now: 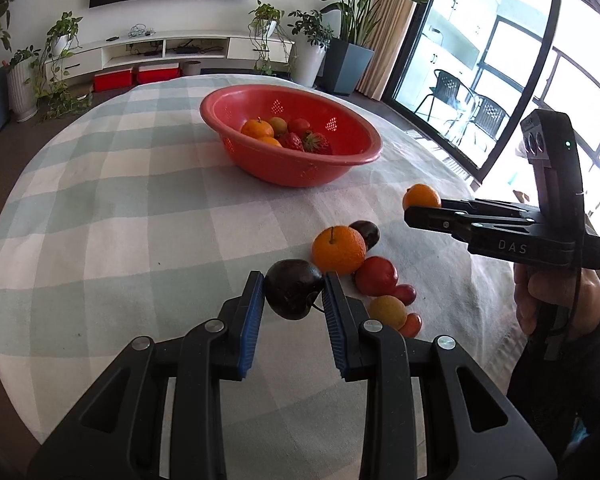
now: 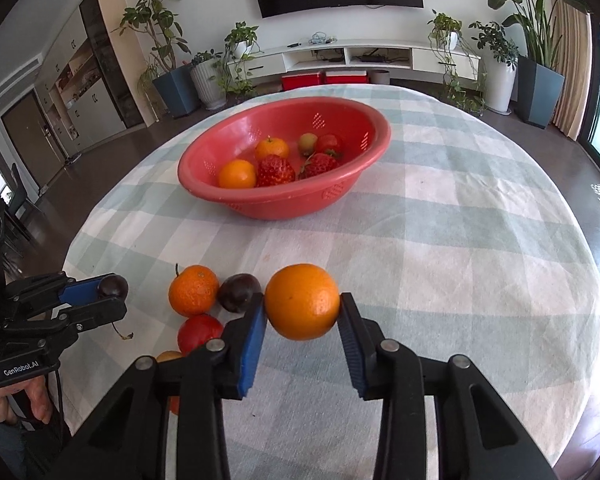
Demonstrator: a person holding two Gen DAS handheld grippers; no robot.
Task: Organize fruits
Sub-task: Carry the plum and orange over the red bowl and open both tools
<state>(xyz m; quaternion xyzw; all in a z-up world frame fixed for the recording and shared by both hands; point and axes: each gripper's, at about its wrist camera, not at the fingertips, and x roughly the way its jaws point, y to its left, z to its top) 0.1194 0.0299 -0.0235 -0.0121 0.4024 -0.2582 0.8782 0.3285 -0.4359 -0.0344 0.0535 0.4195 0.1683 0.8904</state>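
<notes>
My left gripper (image 1: pixel 294 294) is shut on a dark plum with a stem (image 1: pixel 290 286), held just above the checked tablecloth (image 1: pixel 140 200). In the right wrist view the same left gripper (image 2: pixel 110 294) and dark plum (image 2: pixel 115 284) show at the left edge. My right gripper (image 2: pixel 302 306) is shut on an orange (image 2: pixel 302 300), both blue pads pressed against its sides; from the left wrist that right gripper (image 1: pixel 414 208) and its orange (image 1: pixel 422 196) appear at the right. A red perforated bowl (image 1: pixel 364 152) (image 2: pixel 204 188) stands farther back, with mandarins, strawberries and small fruits inside.
Loose fruit lies in a cluster between the grippers: a stemmed mandarin (image 1: pixel 339 250) (image 2: pixel 193 290), another dark plum (image 1: pixel 366 234) (image 2: pixel 238 286), a red fruit (image 1: pixel 376 276) (image 2: pixel 200 332), a yellow one (image 1: pixel 387 311). A person's hand (image 1: pixel 556 296) holds the right gripper. The round table's edge curves close by.
</notes>
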